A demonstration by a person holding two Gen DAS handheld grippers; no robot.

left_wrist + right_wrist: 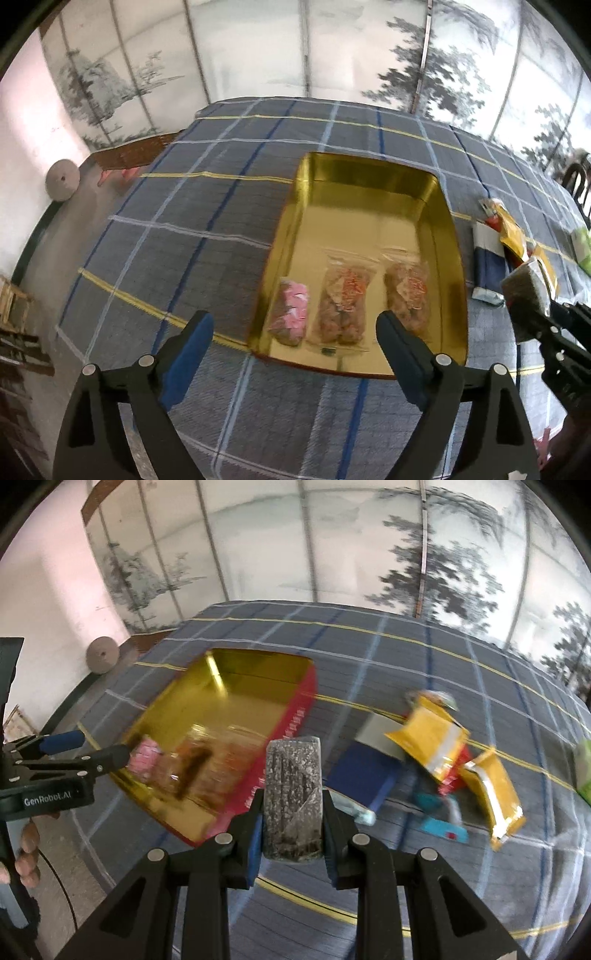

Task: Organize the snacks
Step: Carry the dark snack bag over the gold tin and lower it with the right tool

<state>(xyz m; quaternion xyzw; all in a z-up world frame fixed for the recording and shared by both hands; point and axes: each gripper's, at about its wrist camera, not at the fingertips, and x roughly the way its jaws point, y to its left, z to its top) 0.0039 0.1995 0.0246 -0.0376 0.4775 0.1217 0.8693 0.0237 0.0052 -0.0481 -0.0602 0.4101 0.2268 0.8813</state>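
Snack packets lie in and beside a gold tin [369,206] with a red outer wall, which stands on a bed covered by a grey plaid cloth [207,206] with blue, white and yellow lines. Behind the bed stands a panelled screen [258,48] printed with grey trees; at the left, a pale wall and a round grey disc [61,180] near the floor.

The right wrist view is motion-blurred, so the tin's contents there are smeared. Print on every packet is illegible. A green packet [583,771] is cut off at the right edge.

In the tin's near end lie, left to right, a pink packet [290,314] and two clear bags of brown snacks [343,302] [408,299]. The left gripper [295,332] hangs above the tin's near left corner, jaws spread wide and empty. Right of the tin lie a blue-and-white packet [364,768] and yellow packets [430,738]. The right gripper [291,808] pinches a dark speckled snack bar [293,794] upright, above the cloth just beside the tin's red wall.
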